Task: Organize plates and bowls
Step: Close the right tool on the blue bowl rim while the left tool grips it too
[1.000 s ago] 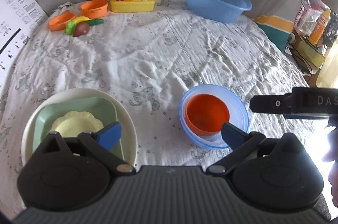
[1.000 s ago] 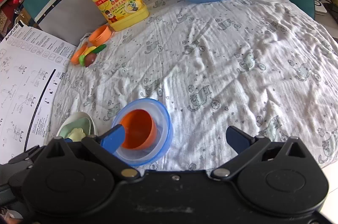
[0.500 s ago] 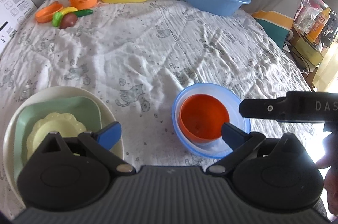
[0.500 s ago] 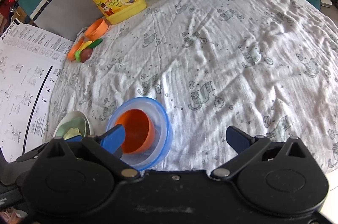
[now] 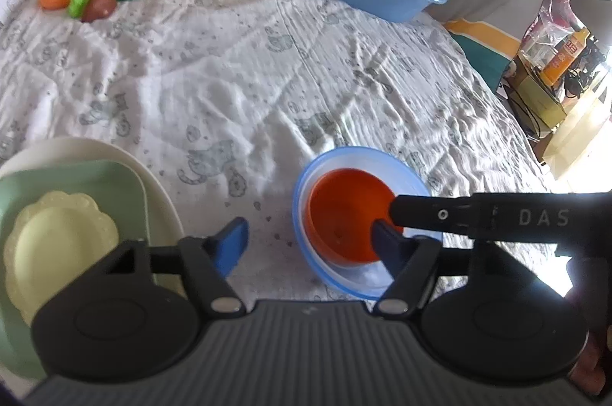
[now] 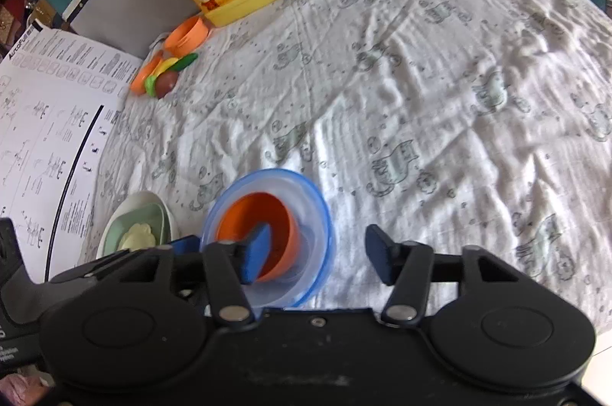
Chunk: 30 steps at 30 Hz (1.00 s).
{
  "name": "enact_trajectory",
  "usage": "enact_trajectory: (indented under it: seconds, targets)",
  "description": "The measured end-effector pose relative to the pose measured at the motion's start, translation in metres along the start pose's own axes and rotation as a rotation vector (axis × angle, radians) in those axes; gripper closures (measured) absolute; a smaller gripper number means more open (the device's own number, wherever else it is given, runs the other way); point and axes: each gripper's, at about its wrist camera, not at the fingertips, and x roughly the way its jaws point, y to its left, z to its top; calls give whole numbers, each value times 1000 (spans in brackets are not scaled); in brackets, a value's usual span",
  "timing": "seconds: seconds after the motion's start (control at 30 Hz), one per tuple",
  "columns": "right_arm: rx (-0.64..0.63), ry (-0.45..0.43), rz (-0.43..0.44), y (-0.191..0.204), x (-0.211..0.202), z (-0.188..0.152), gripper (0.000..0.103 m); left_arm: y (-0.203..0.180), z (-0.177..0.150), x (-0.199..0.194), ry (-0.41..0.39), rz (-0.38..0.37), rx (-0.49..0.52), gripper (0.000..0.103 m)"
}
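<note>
Orange bowl point(image 6: 255, 233) nested in blue-rimmed bowl point(image 6: 310, 211), lower centre; right gripper point(image 6: 317, 258) closing, nearer (left finger inside the orange bowl, gripping nothing); left gripper point(image 5: 310, 245) closing, empty.

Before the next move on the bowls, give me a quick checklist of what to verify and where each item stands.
1. Orange plastic bowl nested in the clear blue-rimmed bowl: ok.
2. Pale yellow scalloped plate on the green square plate, inside the white bowl: ok.
3. Left gripper closing, nothing between its jaws: ok.
4. Right gripper closing, one finger over the orange bowl; contact: cannot tell.
5. White printed cloth beyond the bowls free: ok.
</note>
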Motion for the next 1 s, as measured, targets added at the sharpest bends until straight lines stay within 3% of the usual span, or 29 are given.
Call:
enact_trajectory:
  seconds: [0.27, 0.37, 0.7, 1.0]
  targets:
    - [-38, -8, -15, 9, 5, -1, 72, 0, -1, 8, 32, -42, 0, 67]
    - [-53, -17, -32, 10, 3, -1, 75, -2, -2, 8, 29, -23, 8, 71]
    - [-113, -7, -65, 30, 4, 4, 78, 3, 3, -4, 25, 15, -17, 72]
    - [-181, 20, -8, 79, 9, 20, 78, 34, 13, -40, -18, 74, -82, 72]
